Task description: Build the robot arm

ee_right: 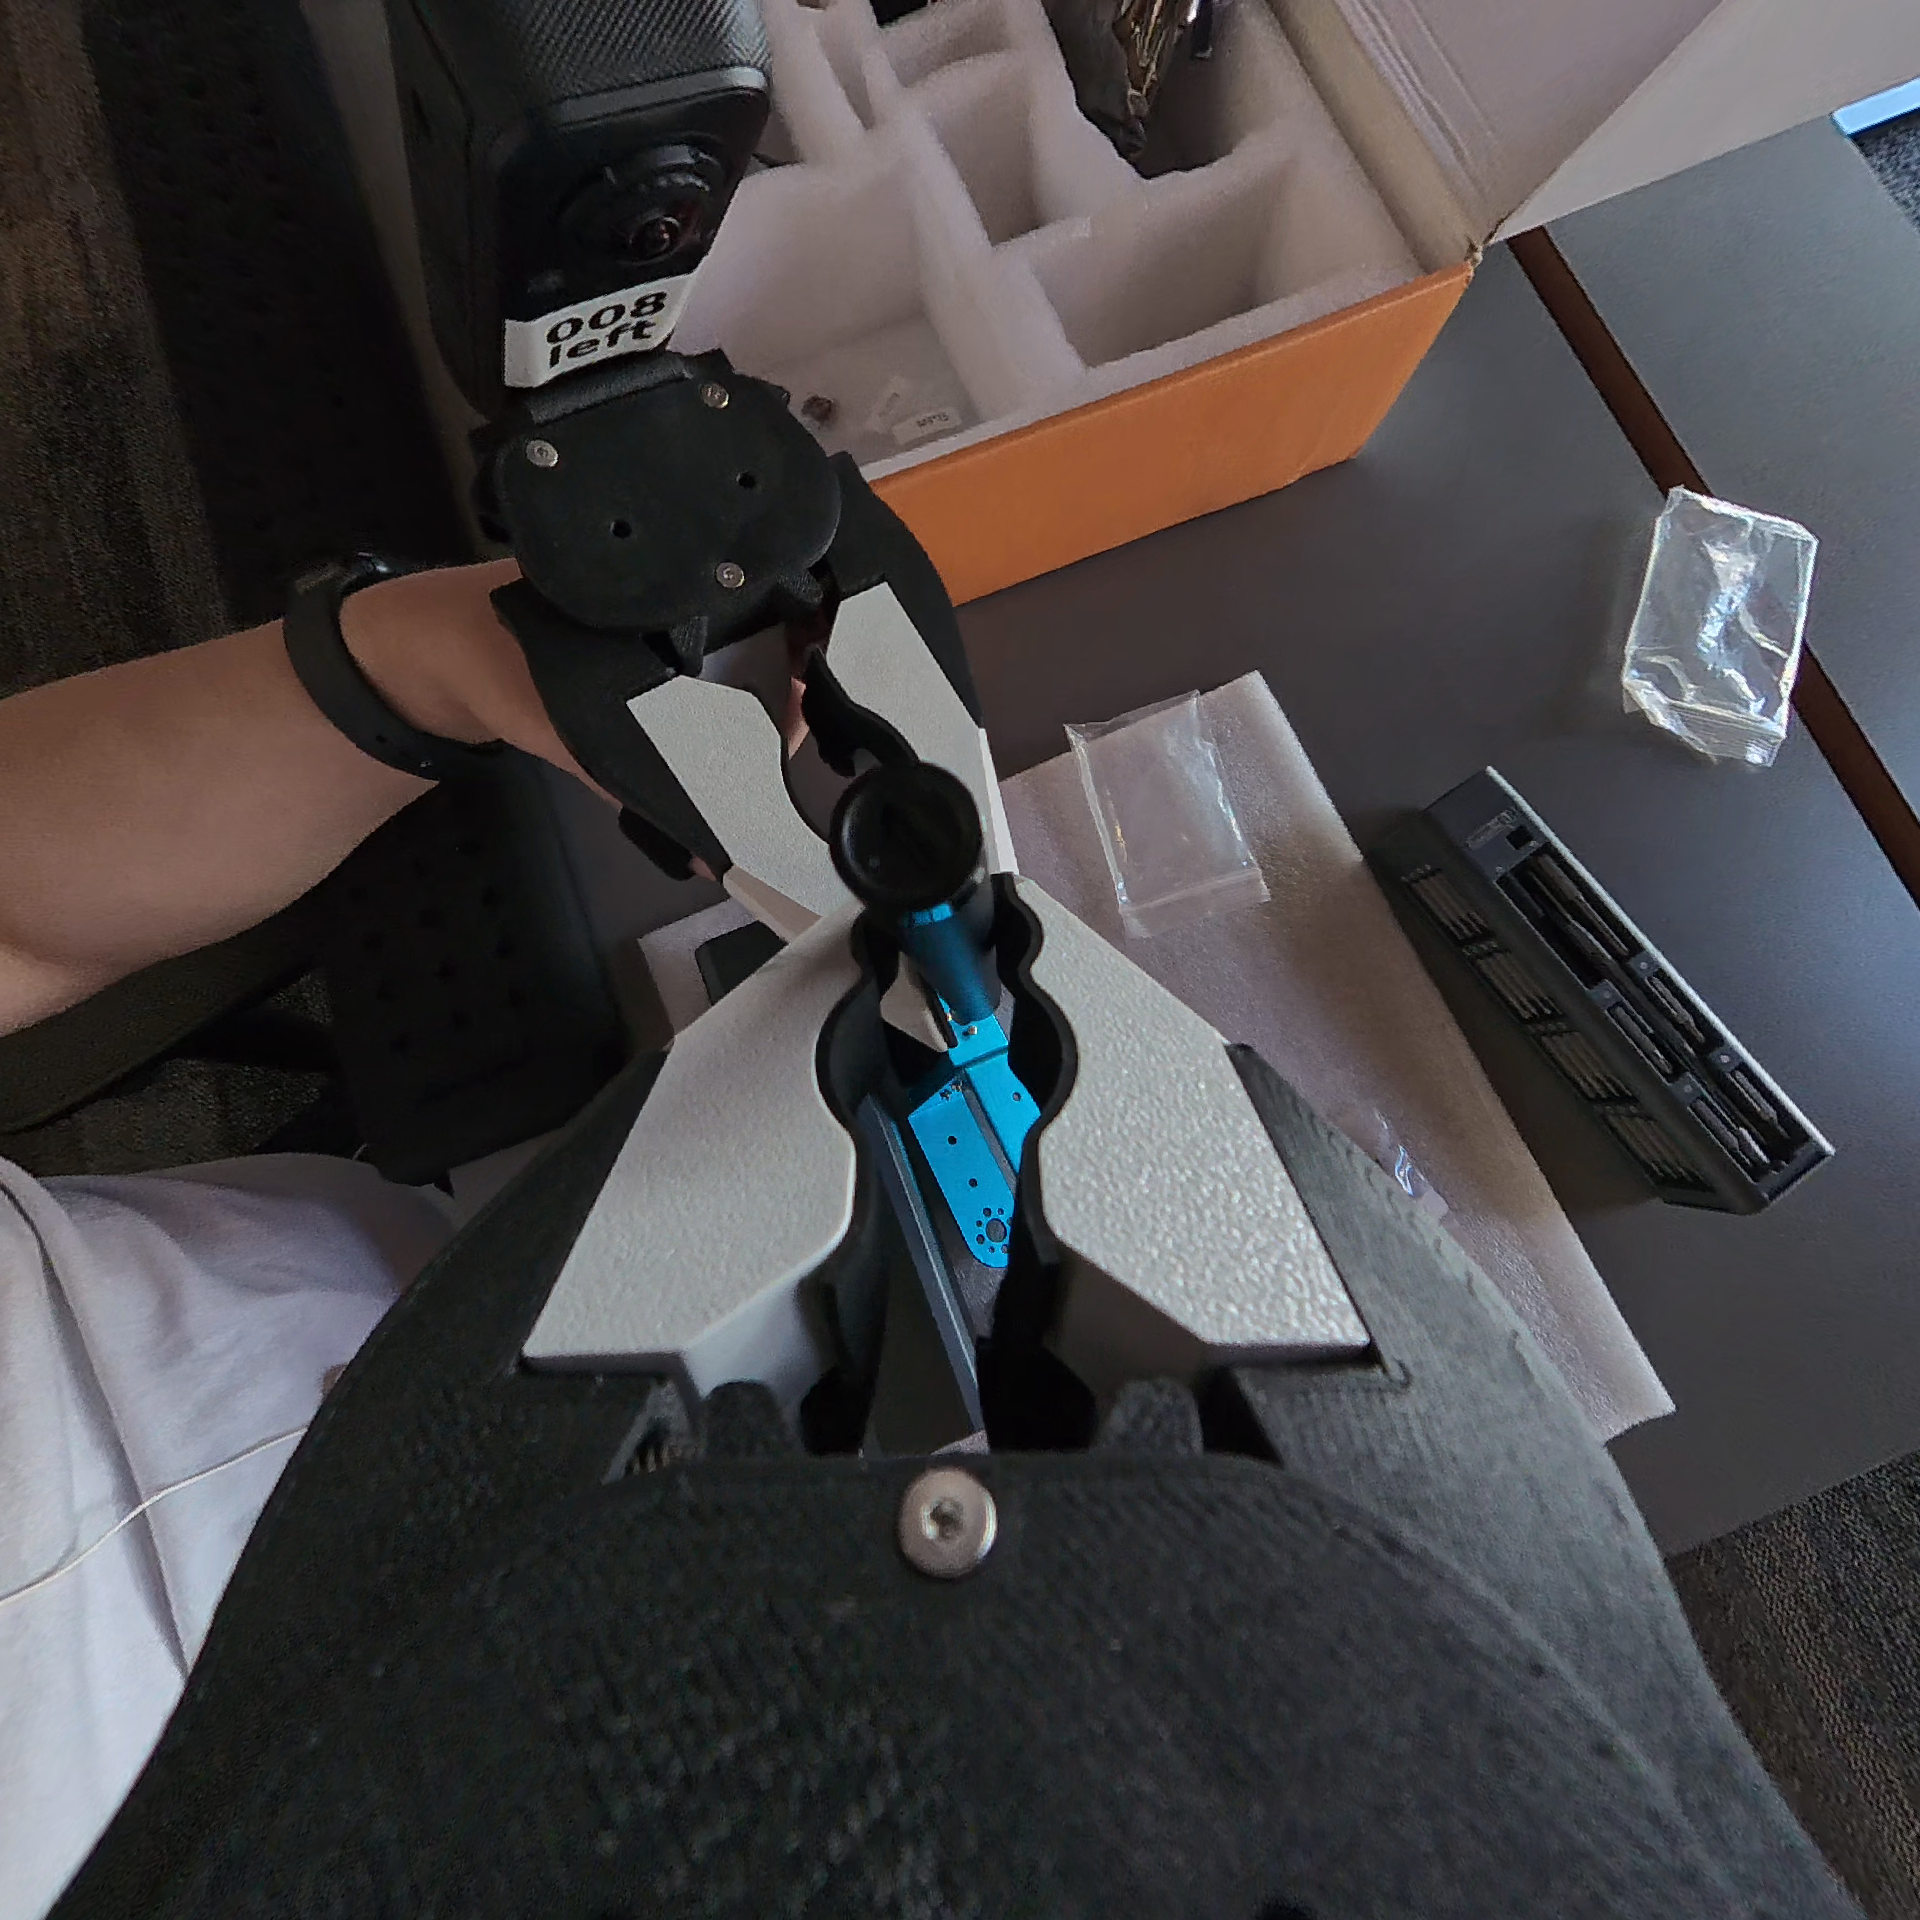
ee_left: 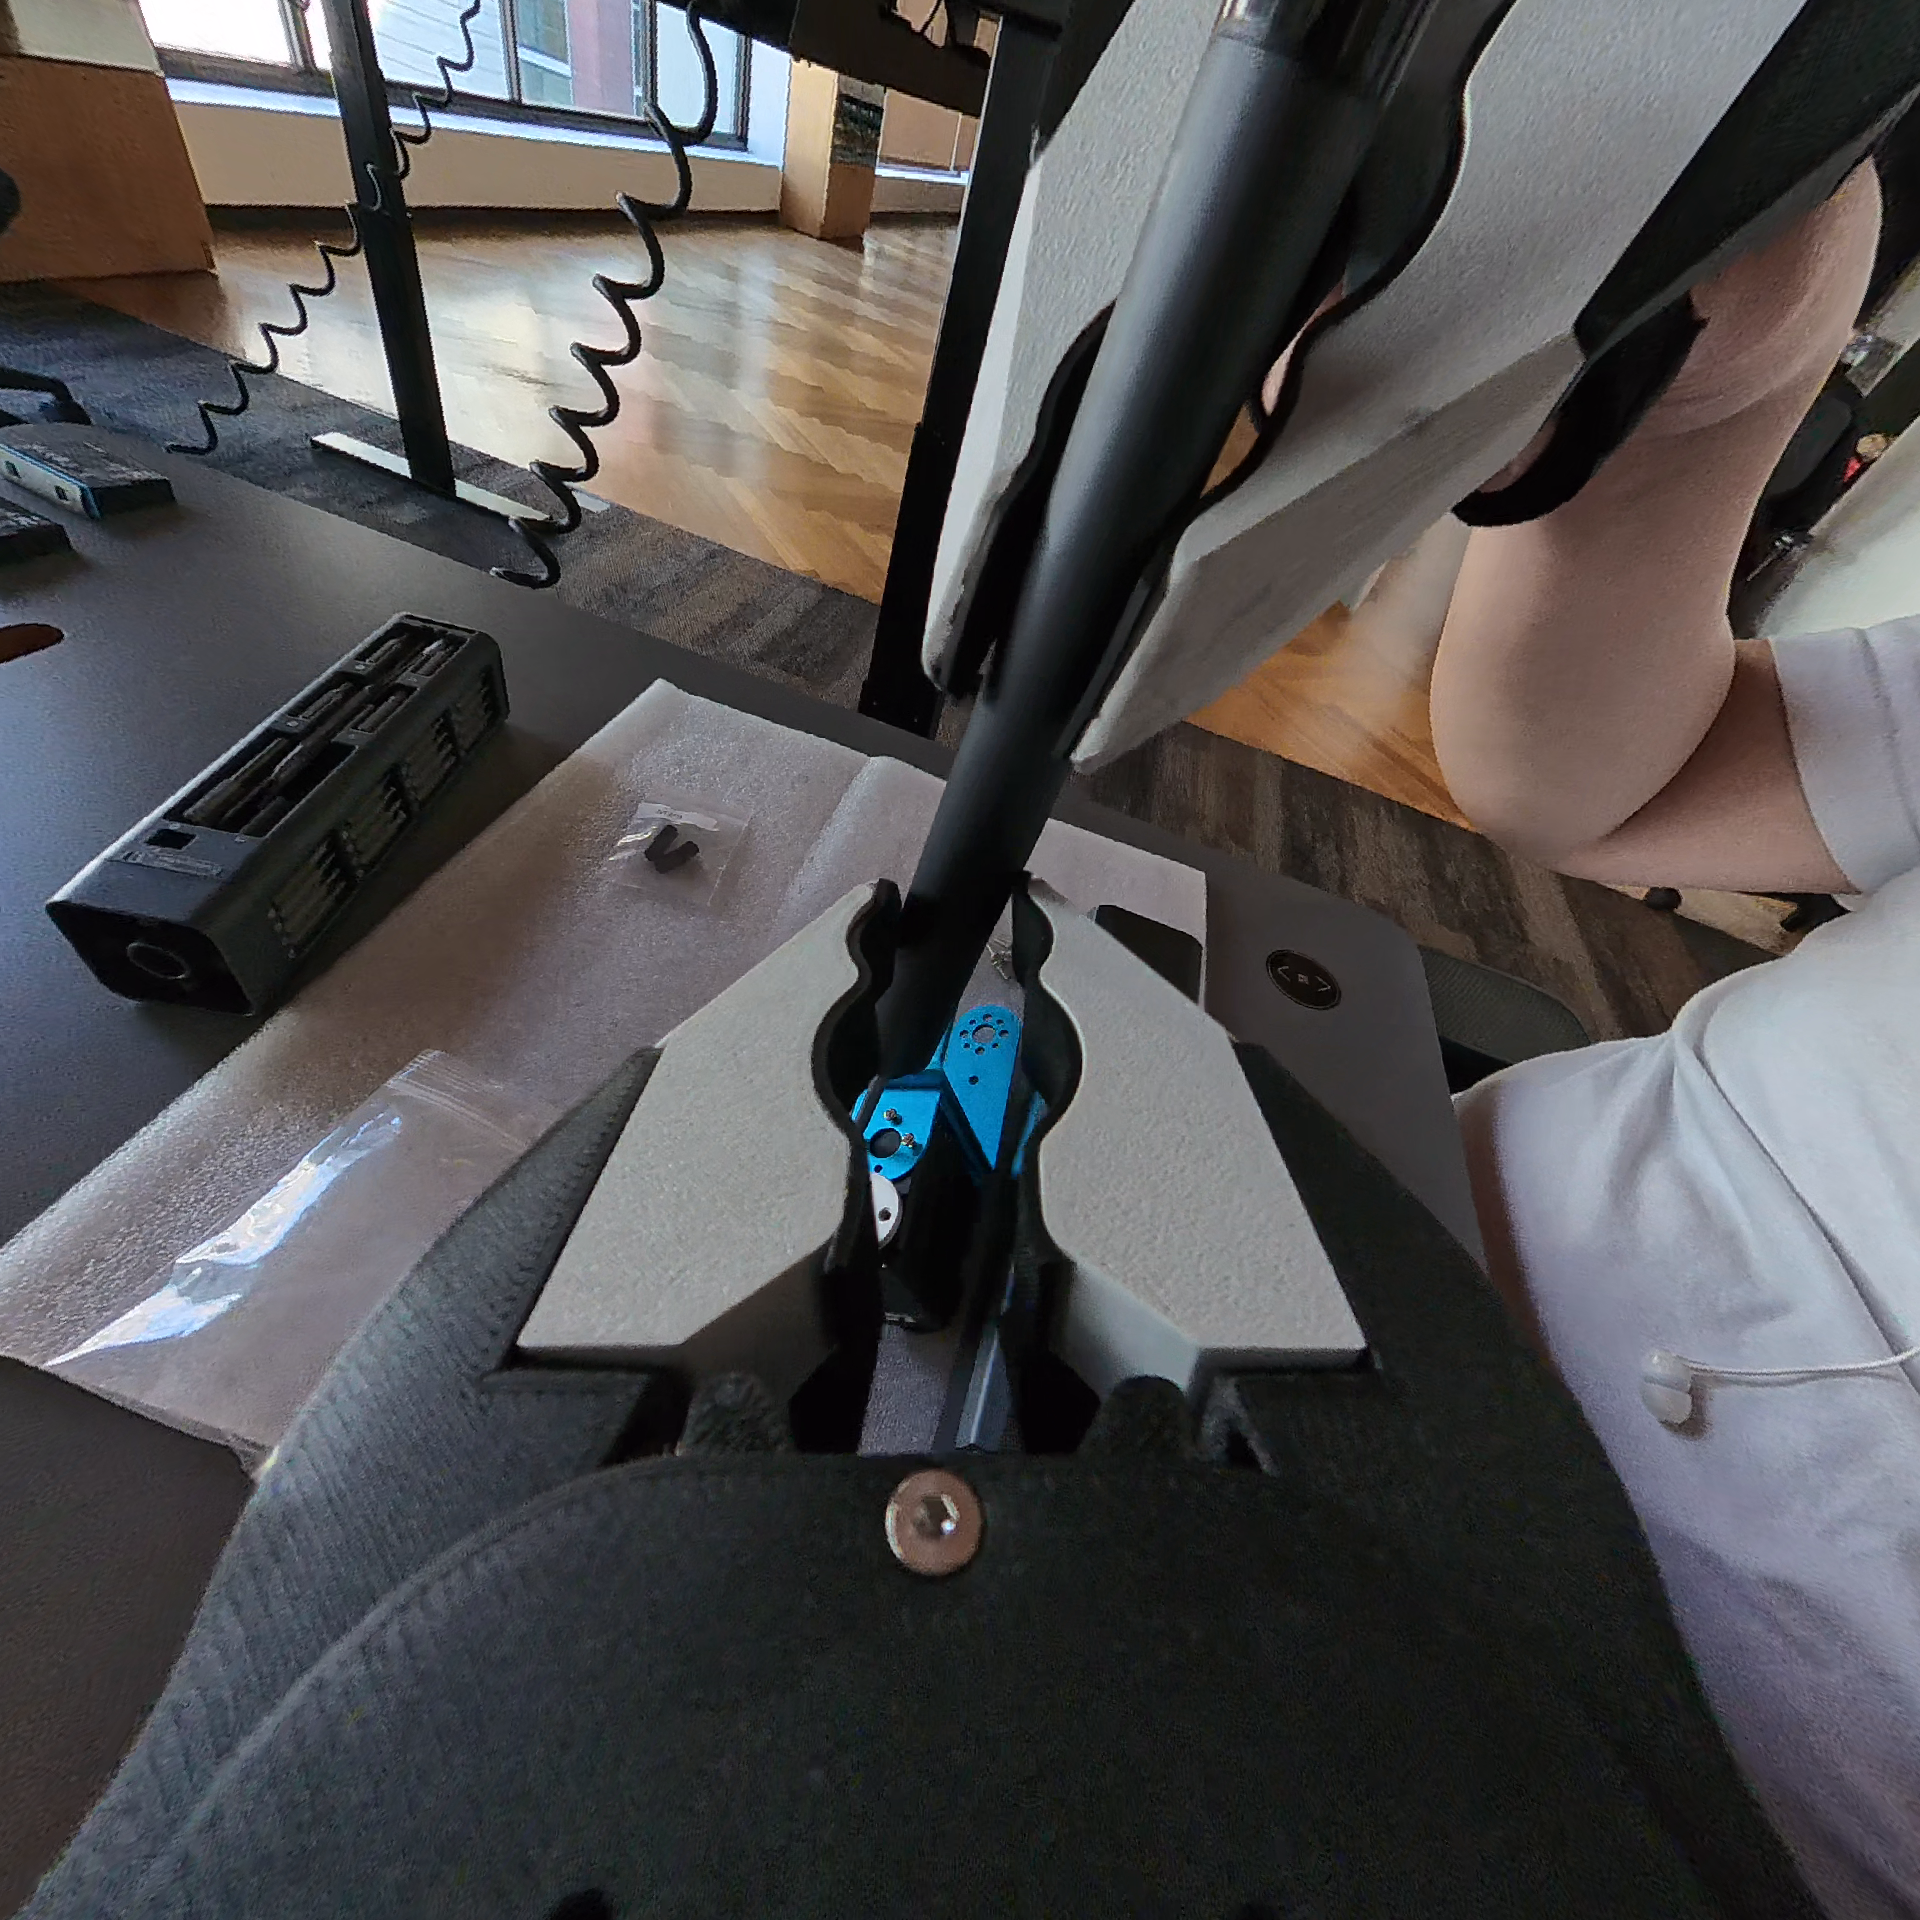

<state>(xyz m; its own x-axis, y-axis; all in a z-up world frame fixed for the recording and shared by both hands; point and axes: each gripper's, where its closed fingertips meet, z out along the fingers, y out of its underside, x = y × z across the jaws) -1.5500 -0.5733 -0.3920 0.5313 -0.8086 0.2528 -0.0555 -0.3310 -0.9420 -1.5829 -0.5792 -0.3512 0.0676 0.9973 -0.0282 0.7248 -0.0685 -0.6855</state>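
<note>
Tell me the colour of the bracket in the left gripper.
Bright blue bracket, clearest in the right wrist view.

— What lies on the worktop (ee_left: 312,582)?
— A black screwdriver bit case (ee_left: 286,810) beside a white foam sheet (ee_left: 488,987) carrying small clear bags (ee_right: 1169,816).
— And farther back?
— An orange box (ee_right: 1164,457) with white foam compartments; a crumpled clear bag (ee_right: 1714,639) nearby.

Dark grey matte tabletop (ee_right: 1403,582) carries a thin white foam sheet (ee_left: 499,987) — two clear plastic zip bags (ee_left: 681,836) (ee_left: 281,1195) lie on it. Black rectangular screwdriver-bit case (ee_left: 281,821) just beside the sheet. Orange cardboard box (ee_right: 1164,457) with white foam dividers and a crumpled clear bag (ee_right: 1714,634) sit farther off.
</note>
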